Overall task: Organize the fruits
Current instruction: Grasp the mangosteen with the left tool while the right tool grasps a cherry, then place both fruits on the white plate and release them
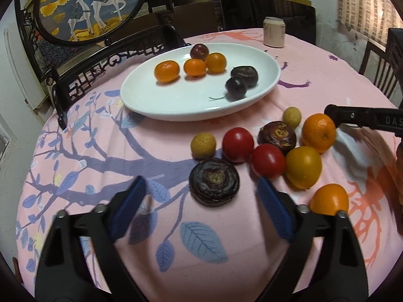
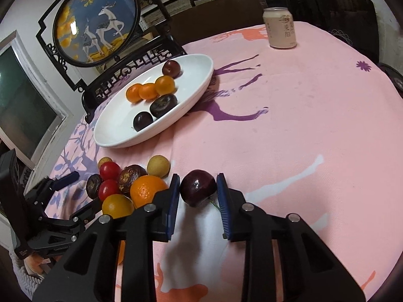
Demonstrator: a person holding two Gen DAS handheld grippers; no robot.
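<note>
left gripper [image 1: 201, 201] spread wide, empty, dark ridged water chestnut [image 1: 214, 181] at its 12 o'clock. right gripper [image 2: 198, 188] brackets glossy round plum [image 2: 198, 187], pads prob. touching, can't confirm. risk: smooth skin slips, rolls off cloth. white glazed plate [image 2: 113, 136] at 10 o'clock.

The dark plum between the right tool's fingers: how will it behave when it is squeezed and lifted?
The plum looks round and glossy, so it may slip or roll out from the right tool. Its skin seems smooth and probably soft, so a hard squeeze might bruise it. It looks small, so likely light.
</note>
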